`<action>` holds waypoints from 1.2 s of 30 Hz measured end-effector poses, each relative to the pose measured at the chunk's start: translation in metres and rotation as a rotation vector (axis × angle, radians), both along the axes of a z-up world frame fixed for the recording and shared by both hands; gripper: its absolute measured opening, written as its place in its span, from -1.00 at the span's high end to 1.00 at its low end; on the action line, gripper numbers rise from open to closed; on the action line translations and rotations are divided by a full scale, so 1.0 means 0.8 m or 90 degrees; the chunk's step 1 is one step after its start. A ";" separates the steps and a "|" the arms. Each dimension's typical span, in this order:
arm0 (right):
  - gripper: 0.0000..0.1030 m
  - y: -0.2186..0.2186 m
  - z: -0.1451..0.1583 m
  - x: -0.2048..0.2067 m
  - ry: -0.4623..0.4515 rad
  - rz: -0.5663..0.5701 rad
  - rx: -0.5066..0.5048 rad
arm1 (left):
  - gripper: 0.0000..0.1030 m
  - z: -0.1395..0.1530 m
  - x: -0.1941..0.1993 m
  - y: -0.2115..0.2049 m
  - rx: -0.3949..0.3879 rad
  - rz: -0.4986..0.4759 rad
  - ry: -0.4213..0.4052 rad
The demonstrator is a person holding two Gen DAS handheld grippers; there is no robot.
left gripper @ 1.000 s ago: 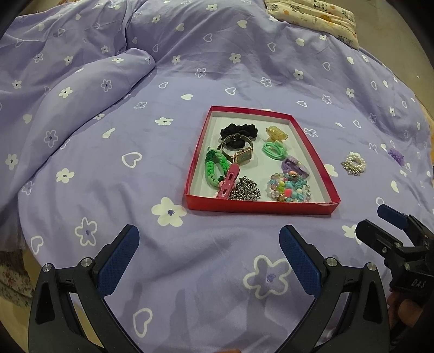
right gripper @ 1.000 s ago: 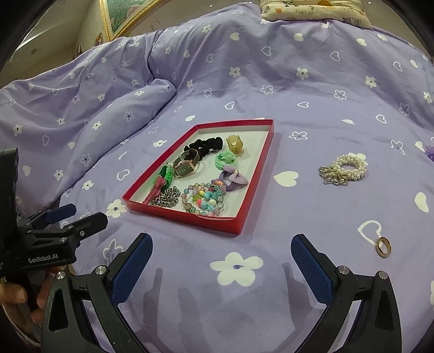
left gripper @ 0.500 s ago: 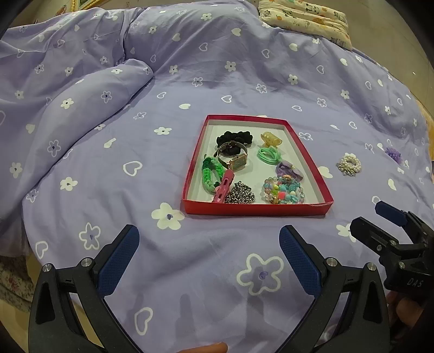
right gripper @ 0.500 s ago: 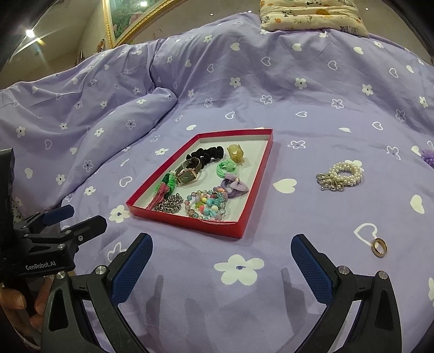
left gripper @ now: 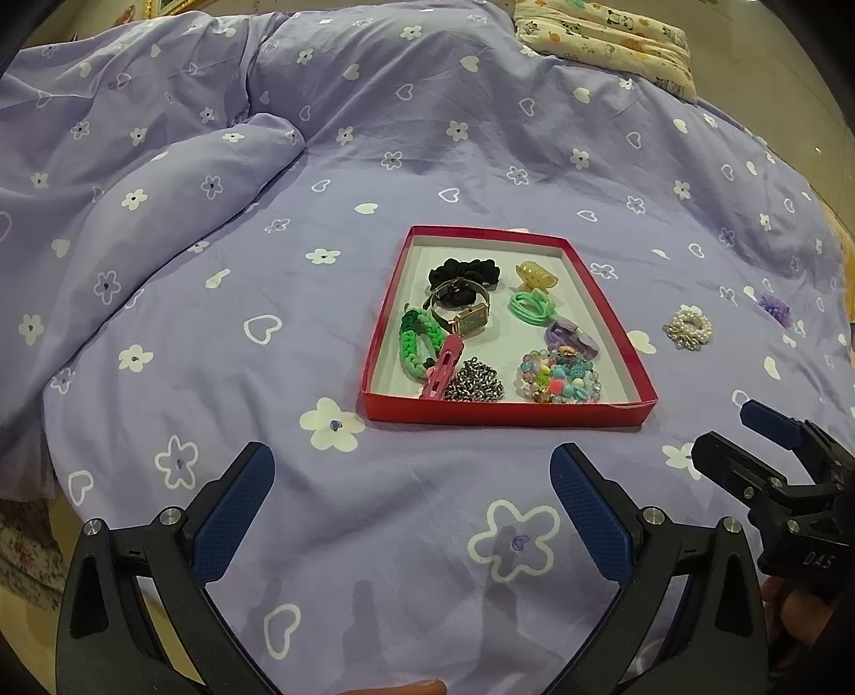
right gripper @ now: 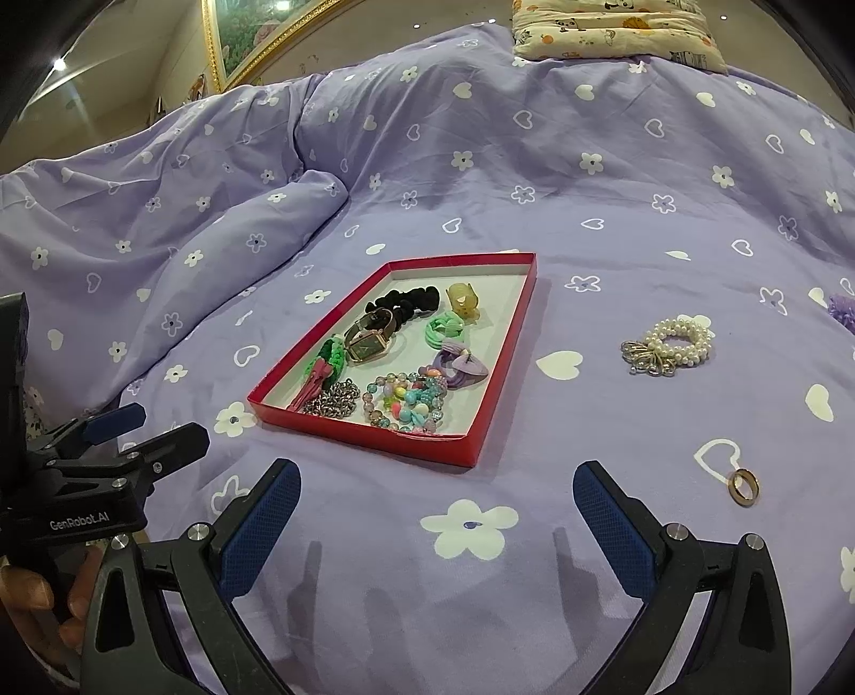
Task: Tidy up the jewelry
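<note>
A: Left wrist view first. What is on the bed?

B: Purple bedding (left gripper: 481, 160) printed with white flowers and hearts. A shallow red tray (left gripper: 507, 414) sits in the middle. It holds a black scrunchie (left gripper: 465, 270), a watch (left gripper: 470, 321), a green braid (left gripper: 417, 342), a pink clip (left gripper: 443, 369), a silver chain (left gripper: 475, 380), colourful beads (left gripper: 558, 377), a green hair tie (left gripper: 531, 307), a purple hair tie (left gripper: 569, 334) and a yellow claw clip (left gripper: 534, 275).

A: And outside the tray?

B: A pearl bracelet (right gripper: 676, 342) lies on the bedding well to the tray's right. A gold ring (right gripper: 744, 486) lies nearer the camera, also to the right. A purple piece (left gripper: 775, 309) sits past the bracelet, too small to identify.

A: Where are the grippers?

B: Both hover over the bedding, short of the tray. The left gripper (left gripper: 411, 508) has its blue pads wide apart with nothing between them. The right gripper (right gripper: 438, 513) is the same: pads spread, nothing held. Each appears at the edge of the other's view, held by a hand (right gripper: 32, 599).

A: Anything at the far end?

B: A cream patterned pillow (right gripper: 614, 29) at the head of the bed. A gold picture frame (right gripper: 251, 37) hangs on the wall in the right wrist view.
</note>
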State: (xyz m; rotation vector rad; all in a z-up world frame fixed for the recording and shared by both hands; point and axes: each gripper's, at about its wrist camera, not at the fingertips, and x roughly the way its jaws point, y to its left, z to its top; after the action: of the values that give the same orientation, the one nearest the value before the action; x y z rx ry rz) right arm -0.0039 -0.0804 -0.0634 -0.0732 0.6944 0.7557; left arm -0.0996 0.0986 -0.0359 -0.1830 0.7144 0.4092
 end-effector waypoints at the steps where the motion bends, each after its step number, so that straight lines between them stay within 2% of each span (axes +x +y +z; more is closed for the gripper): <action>1: -1.00 0.000 0.000 0.000 0.000 0.000 -0.002 | -1.00 0.000 0.000 0.000 0.001 0.000 0.000; 36: -1.00 0.005 0.008 -0.008 -0.009 0.015 -0.004 | -1.00 -0.002 -0.002 0.000 0.010 -0.003 0.005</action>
State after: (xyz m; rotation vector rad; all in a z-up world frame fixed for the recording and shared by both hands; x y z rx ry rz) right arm -0.0101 -0.0762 -0.0574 -0.0928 0.6837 0.7755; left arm -0.1009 0.0988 -0.0373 -0.1650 0.7197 0.4113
